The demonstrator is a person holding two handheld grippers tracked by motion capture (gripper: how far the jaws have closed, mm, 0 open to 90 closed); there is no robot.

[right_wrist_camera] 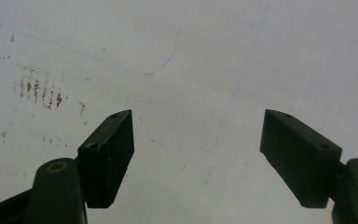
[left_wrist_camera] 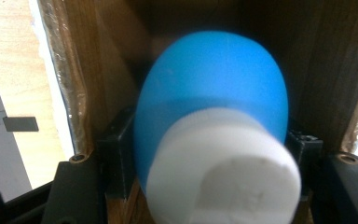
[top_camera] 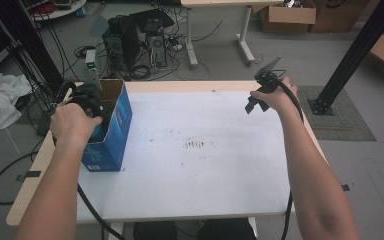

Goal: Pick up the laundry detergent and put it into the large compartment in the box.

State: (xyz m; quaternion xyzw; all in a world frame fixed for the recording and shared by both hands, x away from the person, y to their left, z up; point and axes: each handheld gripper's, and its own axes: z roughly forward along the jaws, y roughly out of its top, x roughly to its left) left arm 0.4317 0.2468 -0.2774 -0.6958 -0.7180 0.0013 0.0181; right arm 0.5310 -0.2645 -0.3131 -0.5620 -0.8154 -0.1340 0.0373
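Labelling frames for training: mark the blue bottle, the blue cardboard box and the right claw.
blue bottle (left_wrist_camera: 209,84): left gripper view, on its rounded blue body.
blue cardboard box (top_camera: 120,120): high view, on its blue side wall.
right claw (right_wrist_camera: 198,156): right gripper view, midway between its open jaw tips.

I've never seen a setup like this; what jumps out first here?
The blue bottle with its white cap, clamped between the left gripper fingers inside the blue cardboard box at the table's left edge. Over the stained white table, the right gripper hangs with fingers spread and nothing between them.
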